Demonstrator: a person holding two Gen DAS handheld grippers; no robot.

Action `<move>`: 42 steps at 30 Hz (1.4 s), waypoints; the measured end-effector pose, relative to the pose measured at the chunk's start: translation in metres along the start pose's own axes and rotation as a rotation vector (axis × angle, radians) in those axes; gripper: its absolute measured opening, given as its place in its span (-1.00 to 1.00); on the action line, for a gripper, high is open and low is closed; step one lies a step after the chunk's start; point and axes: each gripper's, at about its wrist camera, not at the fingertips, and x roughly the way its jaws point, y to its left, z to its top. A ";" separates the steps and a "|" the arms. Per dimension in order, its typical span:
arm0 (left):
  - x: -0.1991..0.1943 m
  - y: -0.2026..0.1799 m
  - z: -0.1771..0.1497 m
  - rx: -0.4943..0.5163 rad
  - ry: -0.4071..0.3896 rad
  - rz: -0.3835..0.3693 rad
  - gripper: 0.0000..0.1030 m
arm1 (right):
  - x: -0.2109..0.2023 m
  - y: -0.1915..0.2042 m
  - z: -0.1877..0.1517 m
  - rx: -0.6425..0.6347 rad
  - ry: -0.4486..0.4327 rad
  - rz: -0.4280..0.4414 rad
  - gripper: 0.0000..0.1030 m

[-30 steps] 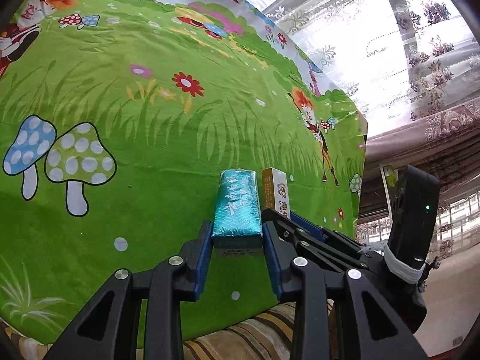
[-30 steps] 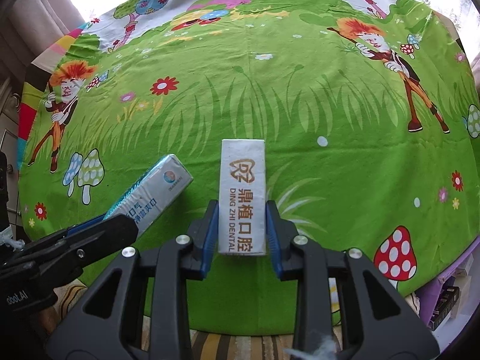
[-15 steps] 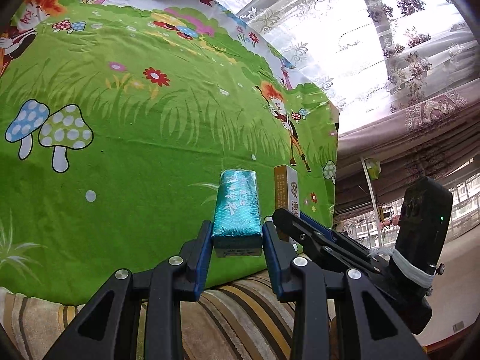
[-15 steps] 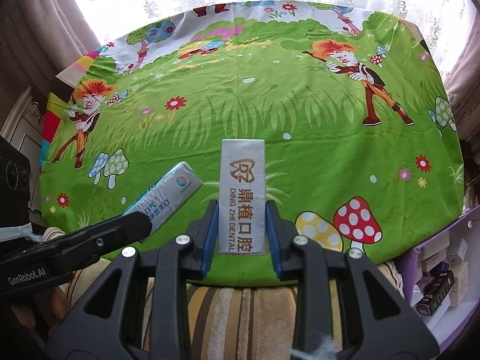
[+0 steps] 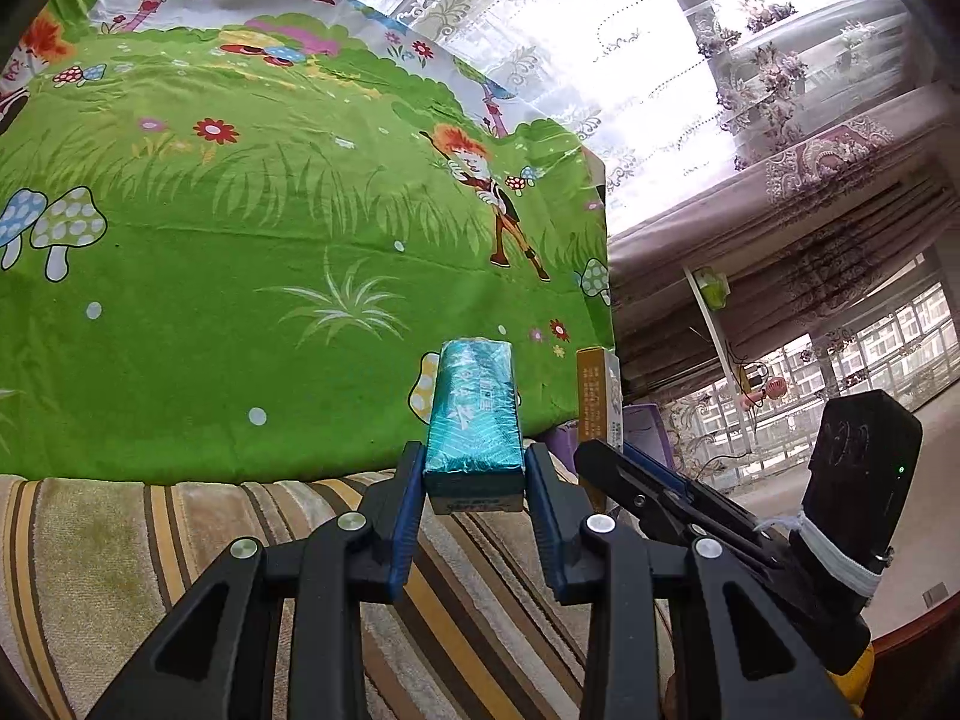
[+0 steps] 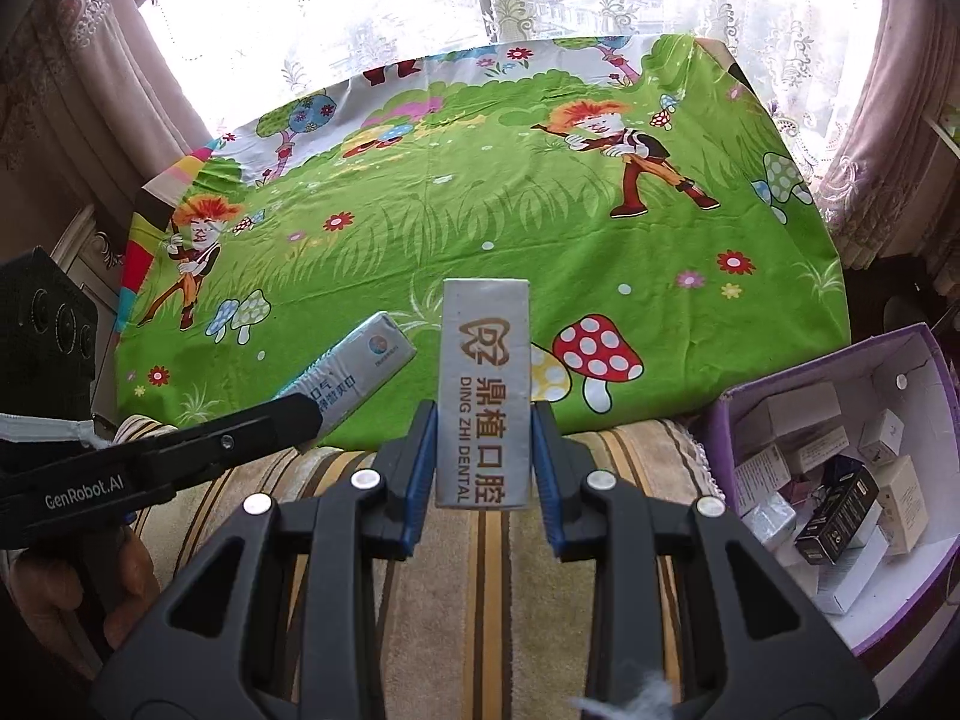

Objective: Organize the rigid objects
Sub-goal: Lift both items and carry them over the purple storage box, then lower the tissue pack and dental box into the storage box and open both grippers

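Left gripper (image 5: 474, 474) fingers clamped on teal box (image 5: 474, 408), centre frame. Right gripper (image 6: 485, 456) fingers clamped on grey box (image 6: 485, 384), centre frame. Both cartons probably light, stiff, crushable; grip long sides near end. Purple bin (image 6: 936, 360) lower right.

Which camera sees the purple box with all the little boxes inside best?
The right wrist camera. It looks down into the purple box and shows the little boxes piled inside. The left wrist camera catches only a purple sliver of it behind the two held boxes, with nothing of its inside.
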 end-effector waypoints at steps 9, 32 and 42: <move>0.029 -0.057 -0.021 0.107 0.074 -0.003 -0.34 | -0.040 -0.054 -0.028 0.042 -0.056 -0.120 -0.33; 0.093 -0.150 -0.062 0.299 0.225 0.013 -0.34 | -0.094 -0.133 -0.067 0.107 -0.138 -0.405 -0.33; 0.116 -0.179 -0.076 0.349 0.268 0.027 -0.33 | -0.109 -0.173 -0.081 0.179 -0.134 -0.466 -0.33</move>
